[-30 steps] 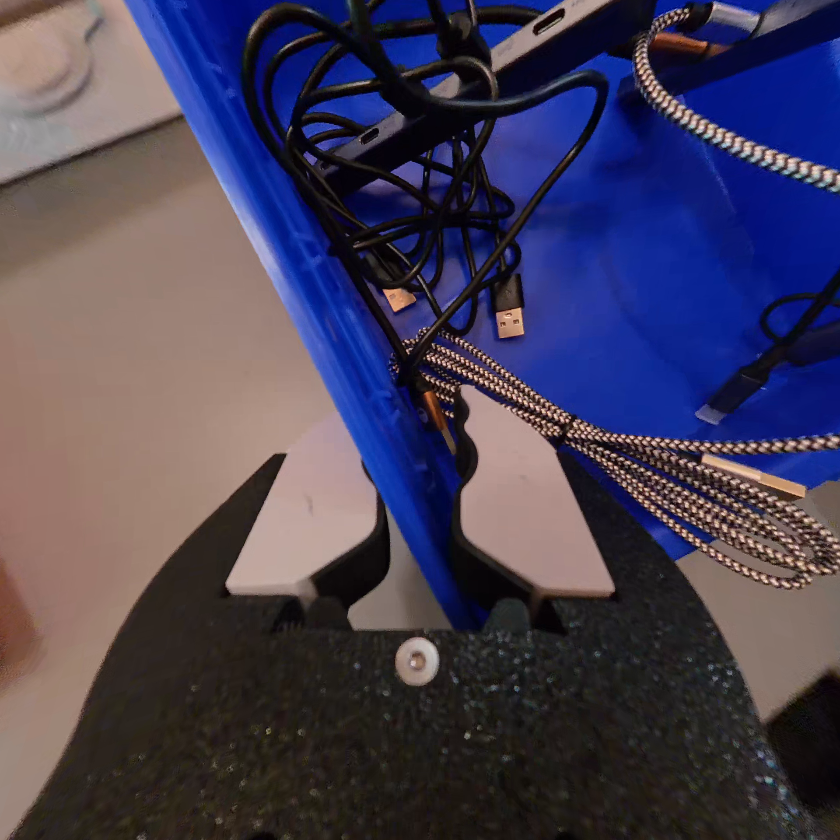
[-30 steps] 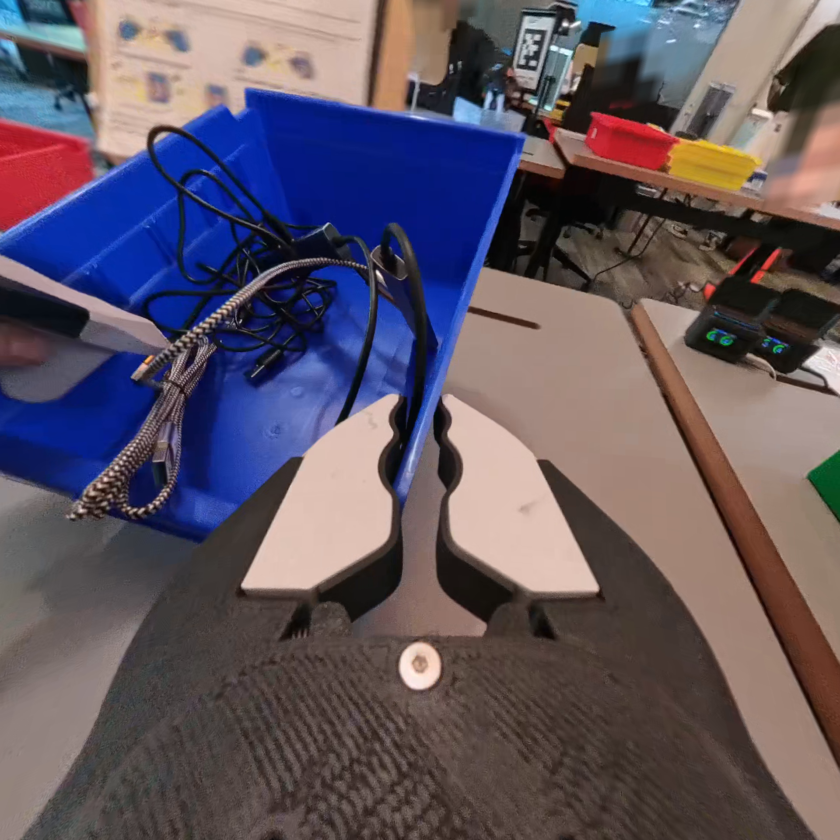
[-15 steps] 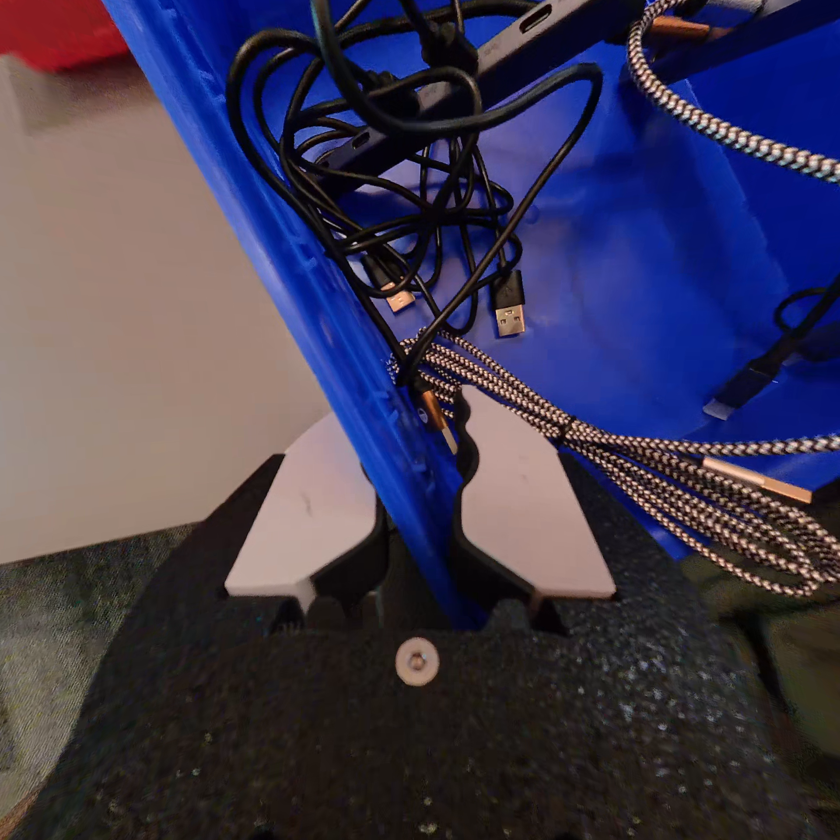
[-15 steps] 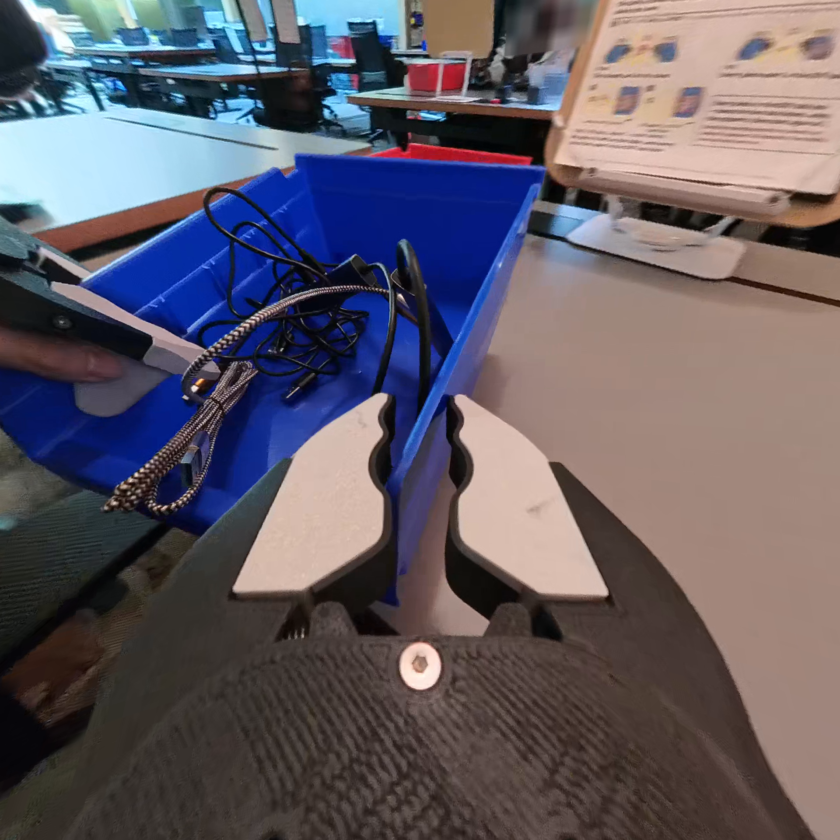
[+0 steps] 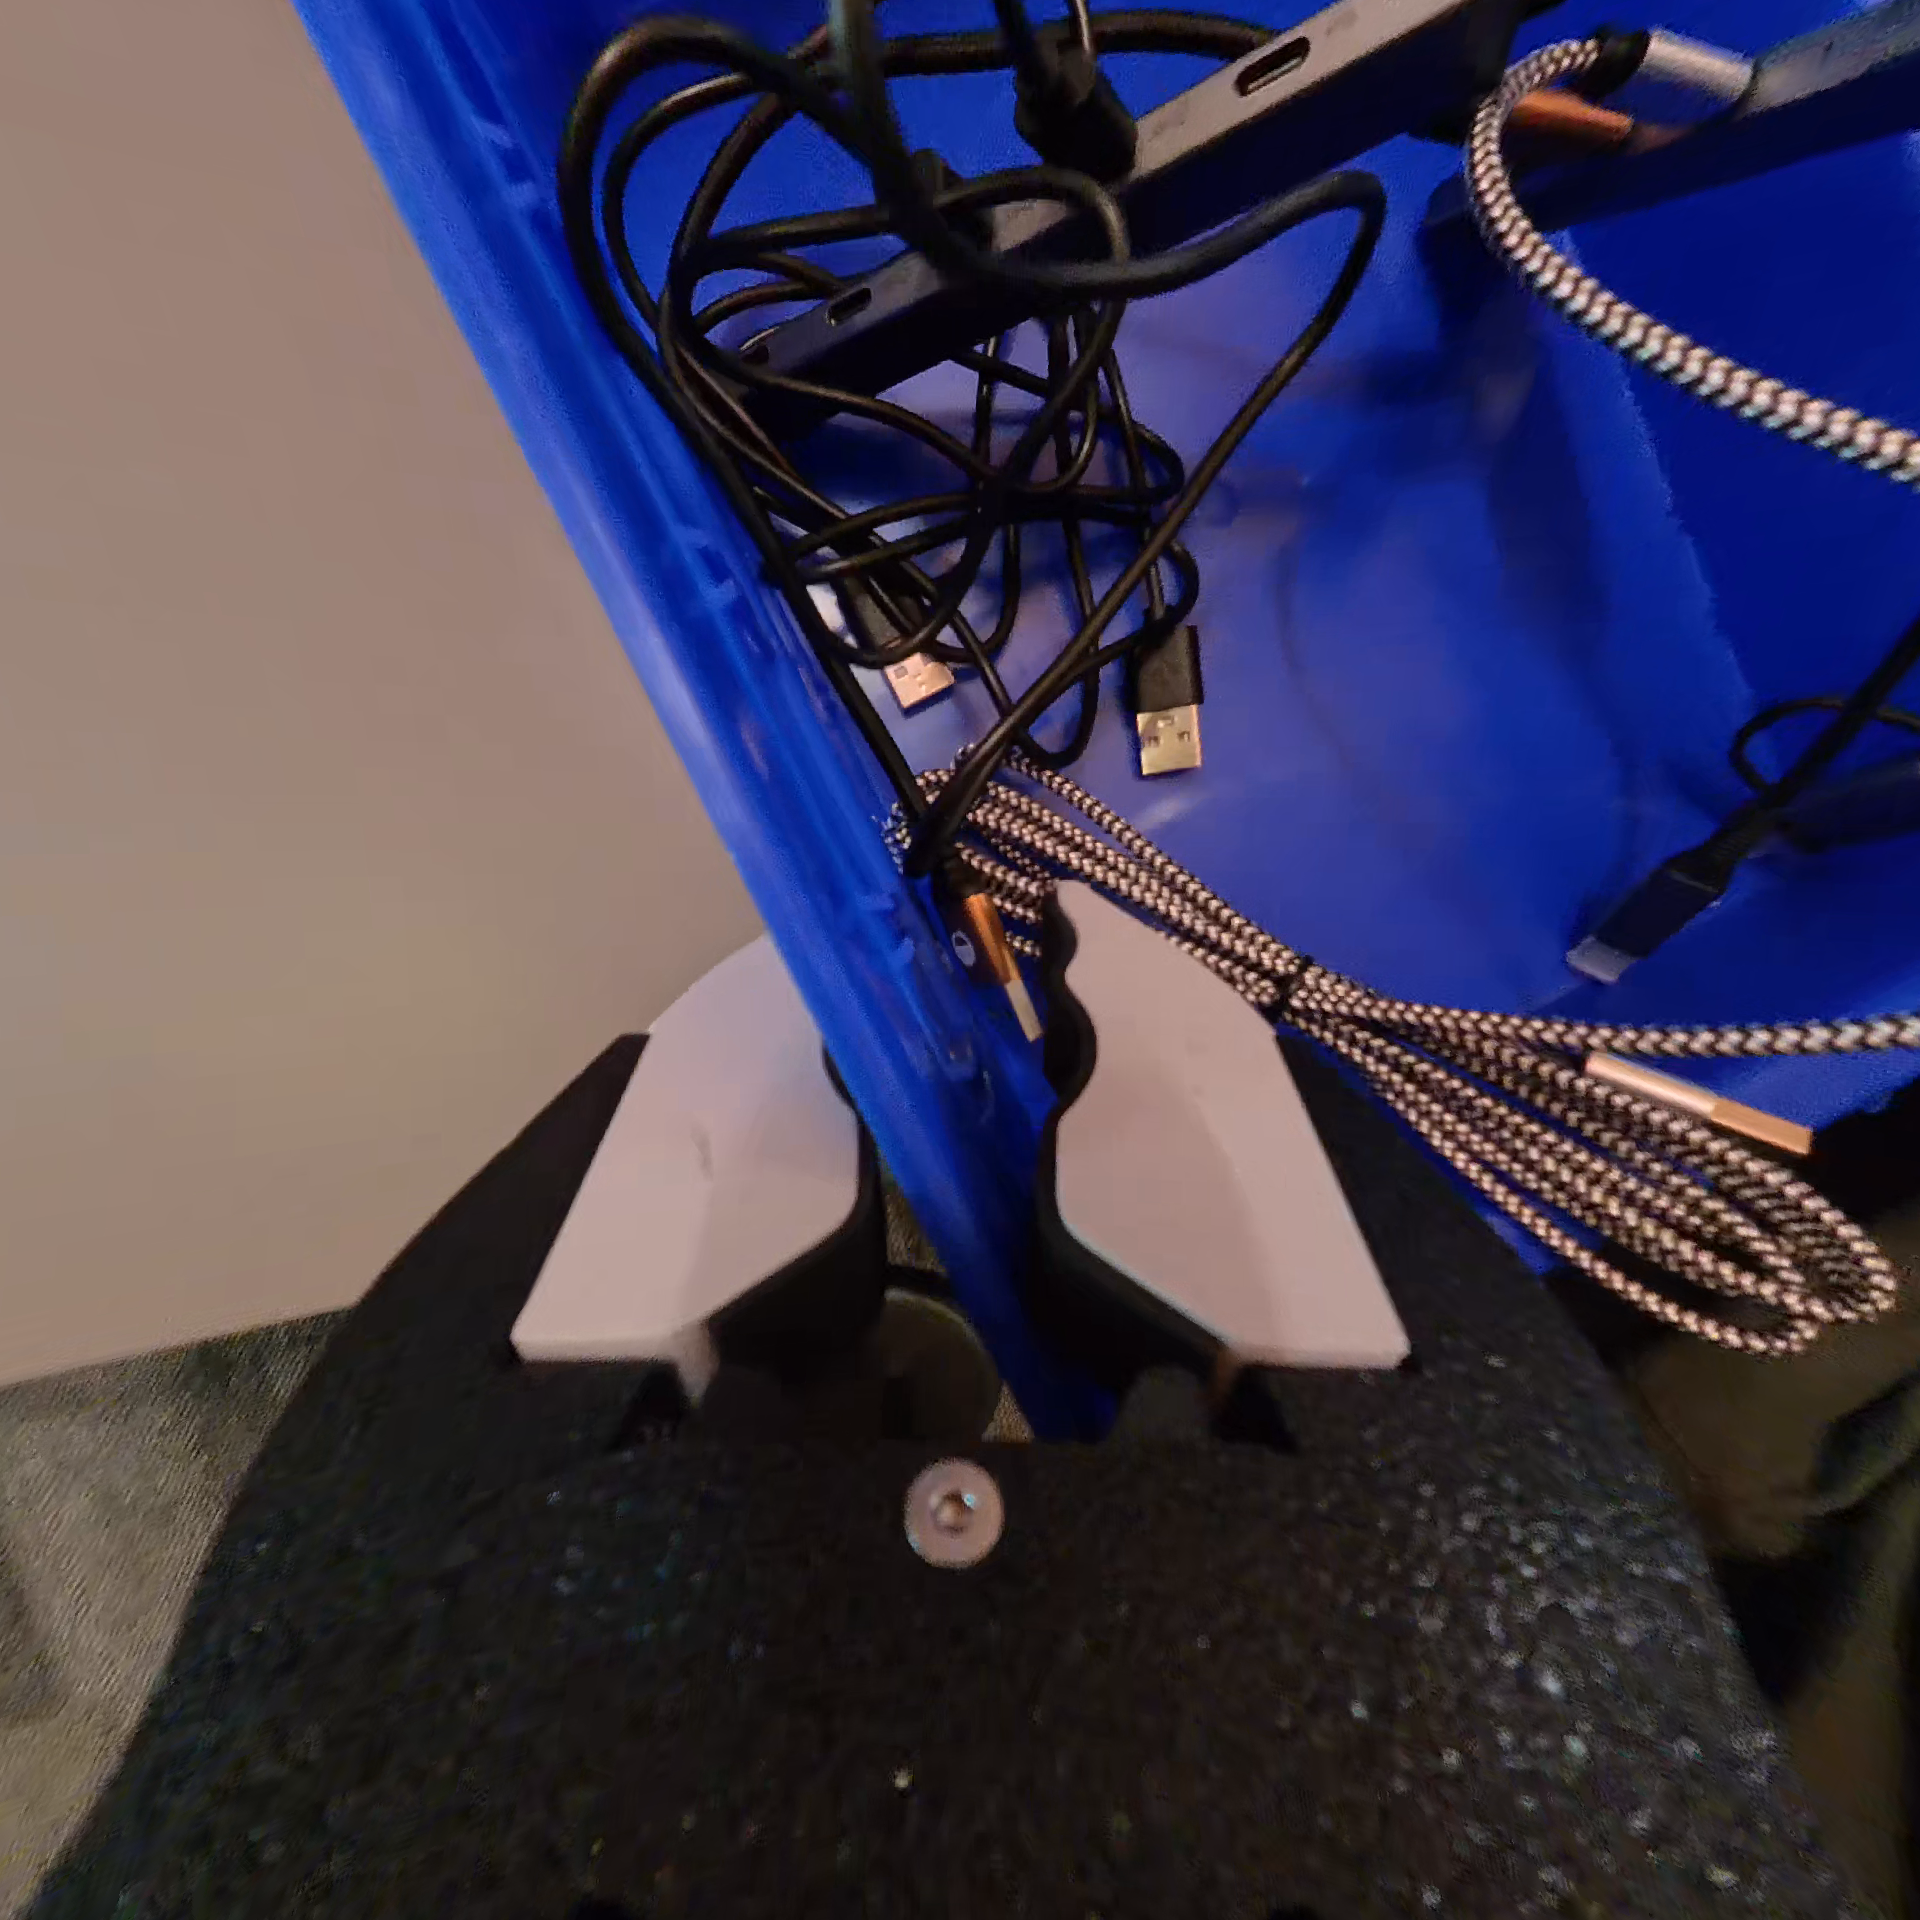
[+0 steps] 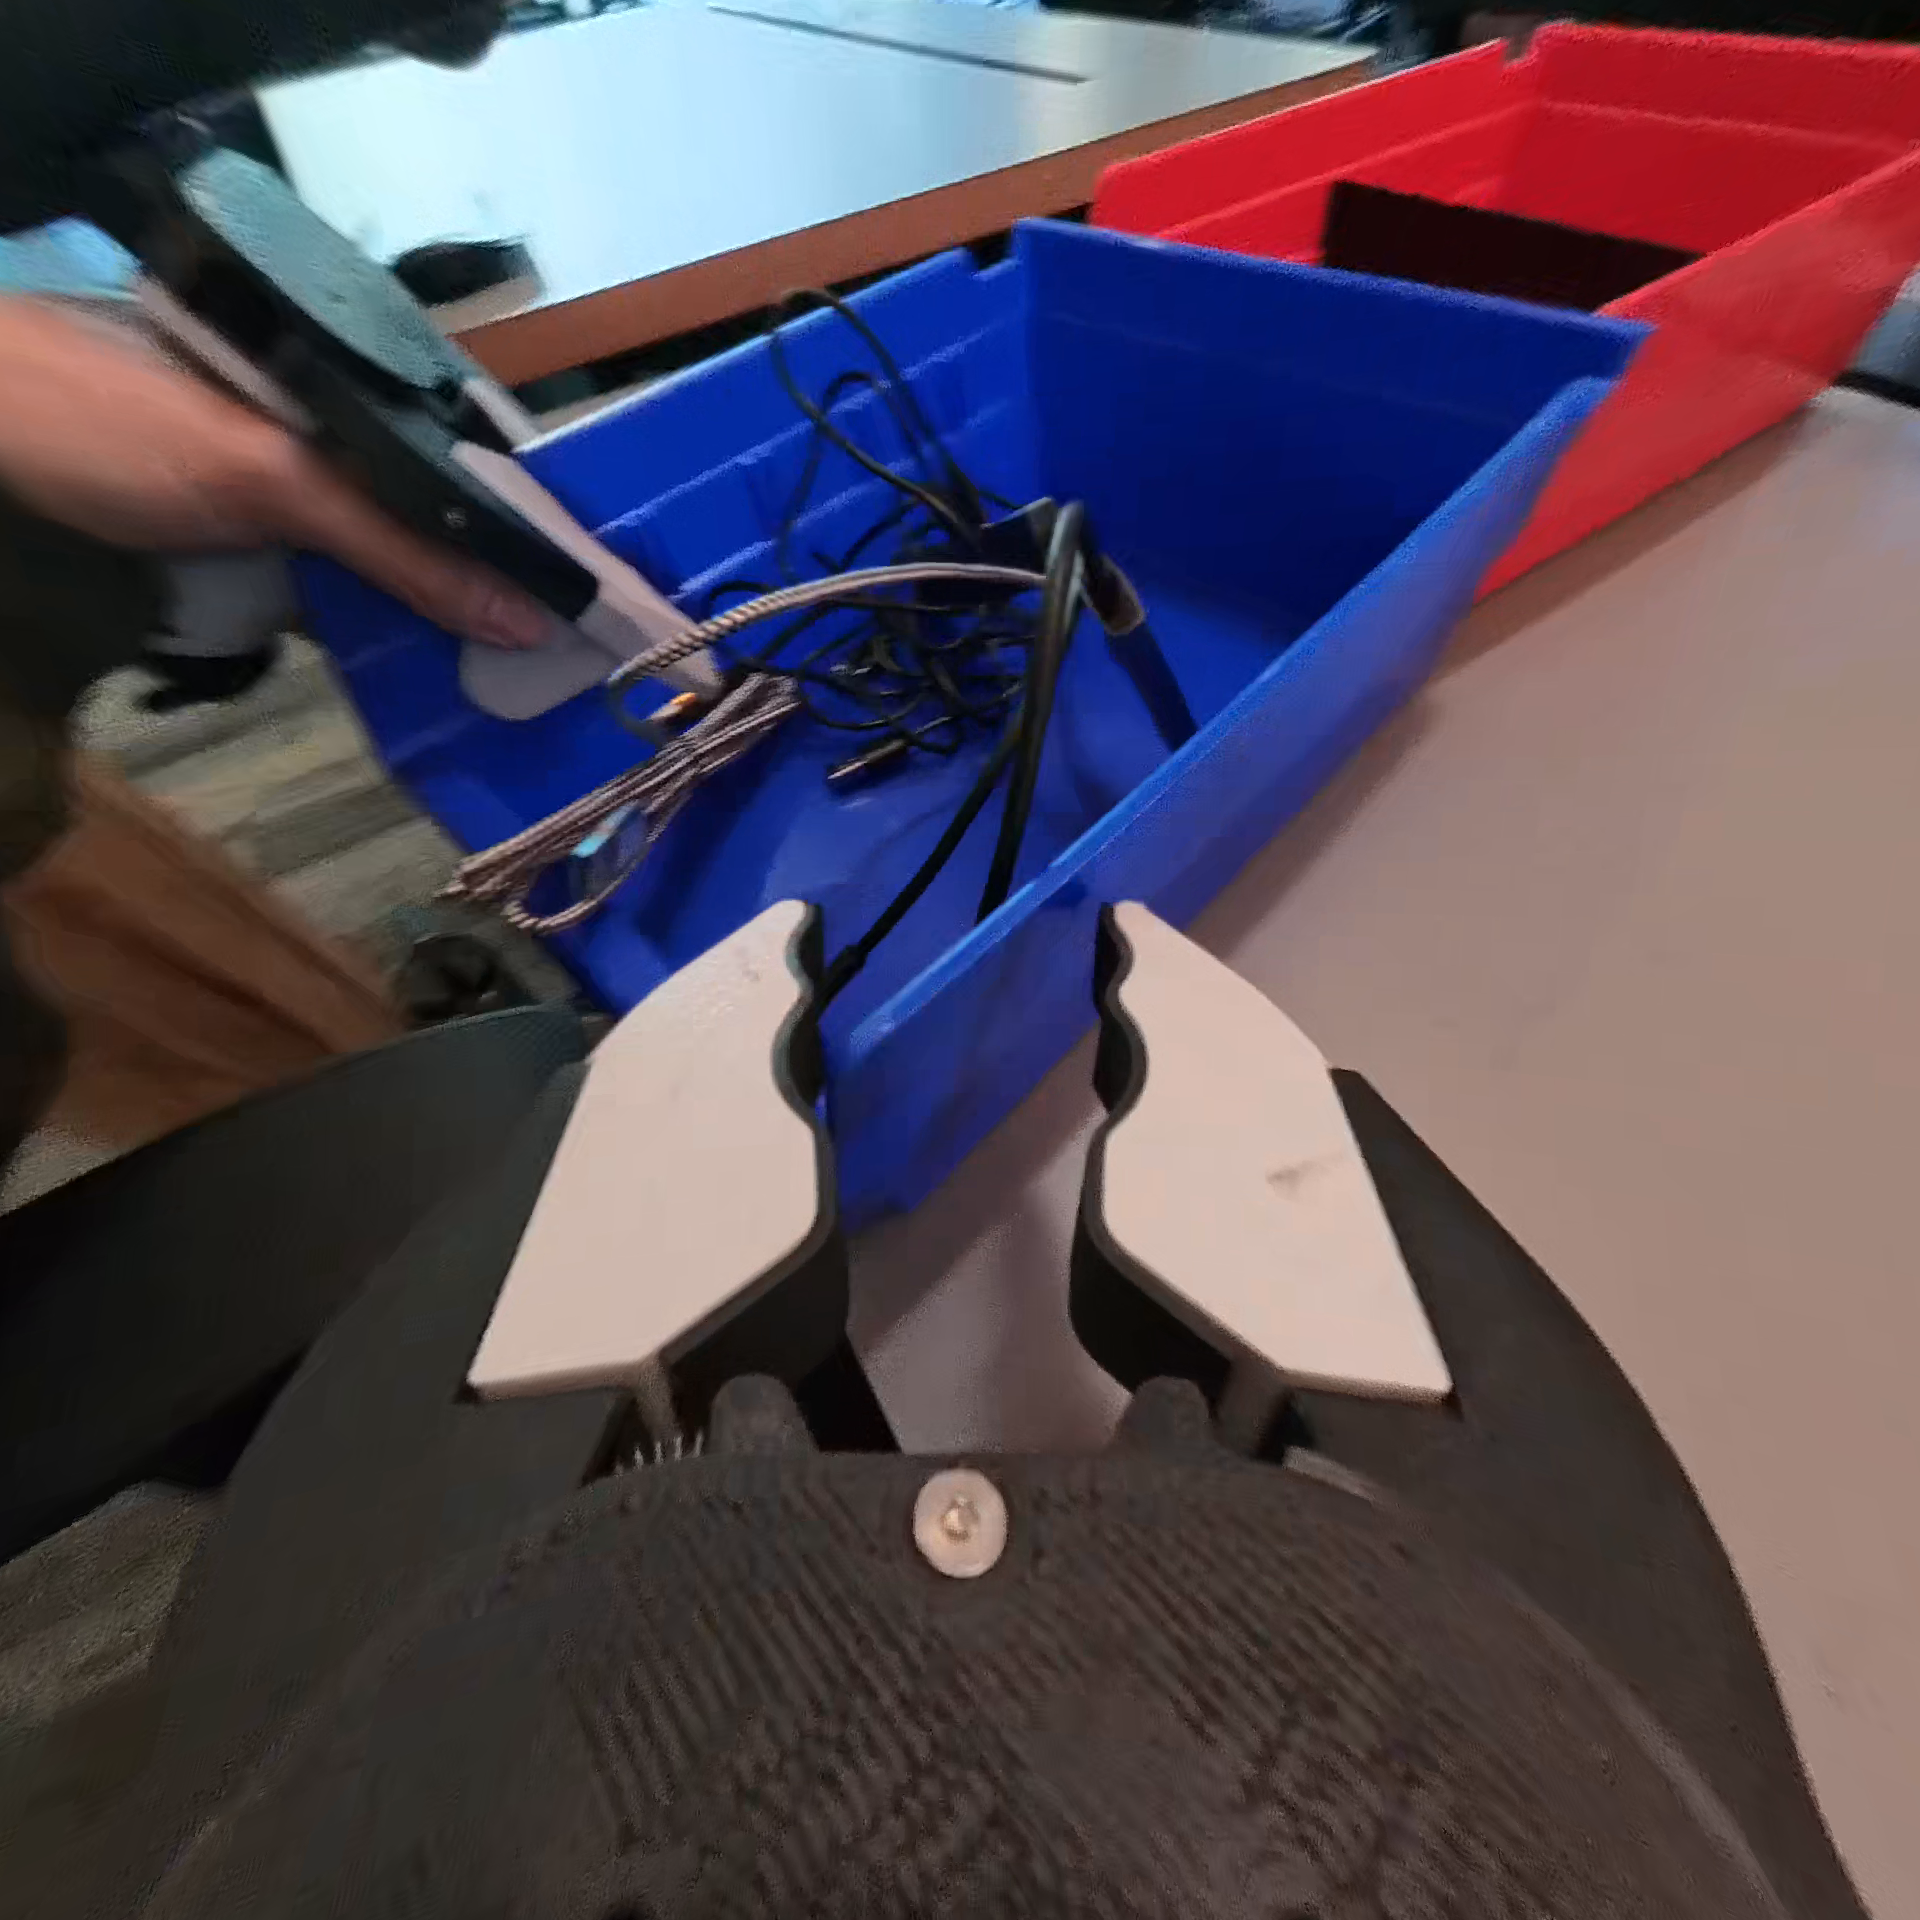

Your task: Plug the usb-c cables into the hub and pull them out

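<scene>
Left wrist view: the left gripper [image 5: 940, 997] stands clamped on the side wall of the blue bin [image 5: 1455, 644], one finger outside the wall and one inside, exactly as in the two earlier frames.

Right wrist view: the right gripper [image 6: 956, 935] gripped the opposite bin wall half a second ago; its jaws now stand well apart, straddling the near corner of the wall with a clear gap on the right side. It holds nothing. A red bin [image 6: 1621, 177] has entered the upper right of the frame, just behind the blue one, and the table [image 6: 1621, 883] now lies under the right side of the bin. Judgement: the bin has been carried to this spot and is being set down; no plugging has begun.

Task items, all inside the bin:
- Hub [image 5: 1143, 177]: dark bar at top centre of the left wrist frame, its ports showing, propped across the cables.
- Black cables [image 5: 935, 447]: tangled below and around the hub, with loose plugs hanging at centre.
- Braided cable [image 5: 1507, 1122]: bundled coil at lower right, spilling over the low front lip.

Obstructions: the tangle wraps the hub, and one black cable runs close against the right gripper's left finger. Free a single plug before any insertion. The left side of the bin overhangs the floor and a chair [image 6: 208, 1195].
</scene>
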The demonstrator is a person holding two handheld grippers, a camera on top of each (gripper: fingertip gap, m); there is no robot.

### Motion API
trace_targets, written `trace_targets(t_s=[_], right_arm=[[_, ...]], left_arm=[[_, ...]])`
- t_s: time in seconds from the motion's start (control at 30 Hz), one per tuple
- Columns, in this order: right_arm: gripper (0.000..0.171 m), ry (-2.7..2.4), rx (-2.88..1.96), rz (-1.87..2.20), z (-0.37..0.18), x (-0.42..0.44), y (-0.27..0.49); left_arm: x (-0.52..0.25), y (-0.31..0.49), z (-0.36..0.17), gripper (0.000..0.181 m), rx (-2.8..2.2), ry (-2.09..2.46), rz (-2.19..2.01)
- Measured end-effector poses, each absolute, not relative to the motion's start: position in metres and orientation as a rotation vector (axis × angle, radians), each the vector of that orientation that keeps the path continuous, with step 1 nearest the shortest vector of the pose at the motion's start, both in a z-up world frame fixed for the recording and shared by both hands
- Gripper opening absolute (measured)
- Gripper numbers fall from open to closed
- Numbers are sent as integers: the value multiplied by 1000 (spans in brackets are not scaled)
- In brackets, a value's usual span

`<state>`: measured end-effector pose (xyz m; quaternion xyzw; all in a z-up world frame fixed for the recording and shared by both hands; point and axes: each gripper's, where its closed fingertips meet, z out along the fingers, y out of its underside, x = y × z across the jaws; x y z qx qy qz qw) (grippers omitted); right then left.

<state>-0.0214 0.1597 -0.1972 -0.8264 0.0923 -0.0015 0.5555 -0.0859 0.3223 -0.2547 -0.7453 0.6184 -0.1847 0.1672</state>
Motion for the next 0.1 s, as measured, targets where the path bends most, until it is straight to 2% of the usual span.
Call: trace_targets(t_s=[0.03, 0.1], right_arm=[[53, 196, -1937, 62, -189, -22, 157], [69, 157, -1858, 153, -156, -10, 151]], left_arm=[[-83, 325, -254, 30, -2116, 1756, -553], [-79, 331, -253, 31, -2097, 1734, -588]])
